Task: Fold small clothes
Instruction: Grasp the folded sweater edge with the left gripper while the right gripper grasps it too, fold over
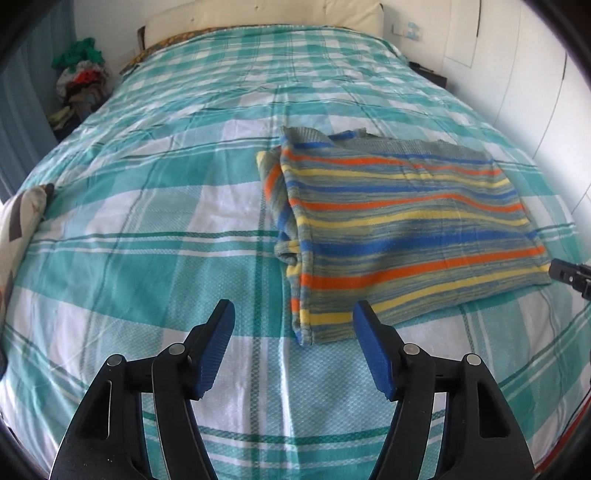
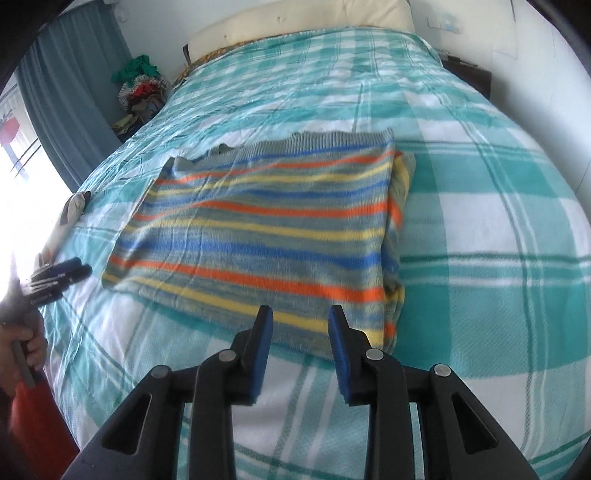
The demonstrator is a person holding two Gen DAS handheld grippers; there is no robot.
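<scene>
Striped knit garment [image 1: 402, 225] lies folded flat, orange, yellow and blue stripes, on the bed

The bed [image 1: 155, 236] is covered by a teal and white checked sheet [image 2: 491, 229], slightly wrinkled. A folded striped garment [image 1: 406, 229], knitted in blue, orange, yellow and grey bands, lies flat on the sheet, with a narrower layer showing along one side edge. A patterned cushion [image 1: 20, 218] rests at the bed's side edge, well apart from the garment. A cream pillow [image 2: 306, 18] lies at the far end.
</scene>
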